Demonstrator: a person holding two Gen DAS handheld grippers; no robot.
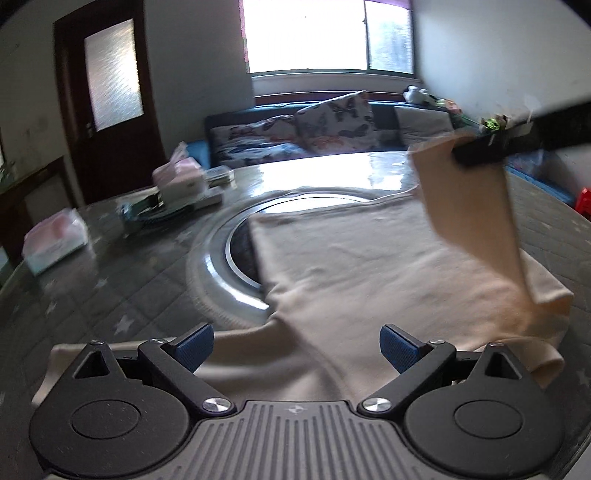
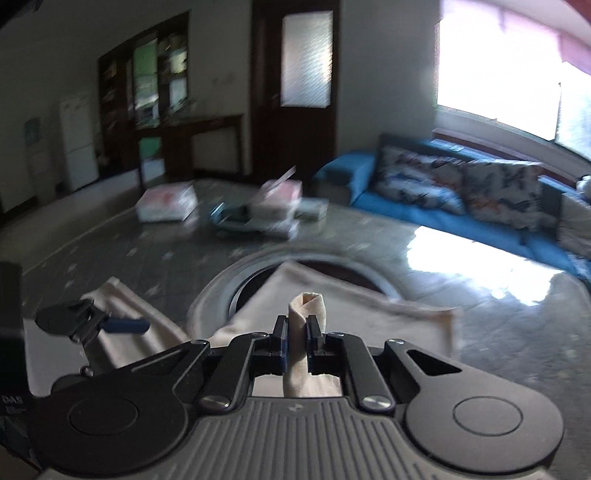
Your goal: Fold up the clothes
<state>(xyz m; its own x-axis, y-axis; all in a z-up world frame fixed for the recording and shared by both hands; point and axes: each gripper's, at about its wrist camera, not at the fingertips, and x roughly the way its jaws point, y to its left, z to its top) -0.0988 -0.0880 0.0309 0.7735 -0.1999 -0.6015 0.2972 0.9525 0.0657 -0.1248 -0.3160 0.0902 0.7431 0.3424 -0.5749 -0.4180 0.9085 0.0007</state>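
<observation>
Cream garment [image 1: 369, 266], spread flat on round grey table [image 1: 110, 280], partly covering round recessed metal ring [image 1: 221, 266] at table centre. Left gripper [image 1: 296, 349]: blue-padded fingers spread wide, nothing between them, poised just above near edge of garment. Right gripper [image 2: 296, 338]: jaws clamped on a bunched fold of the cream cloth, fold standing up between the pads; seen from left wrist view at upper right, lifted off the table with a strip of garment hanging from it down to the rest. Left gripper visible in right wrist view at far left, over a sleeve-like part of the cloth. Far side of table: two tissue boxes [image 2: 166, 202], a shallow dish with blurred items [image 2: 255, 218]. Background: blue sofa [image 2: 443, 218] with butterfly-print cushions [image 2: 461, 184], dark wooden door with frosted pane [image 1: 110, 99], bright window [image 1: 325, 35], white refrigerator [image 2: 77, 140], dark shelving. Both views motion-blurred.
</observation>
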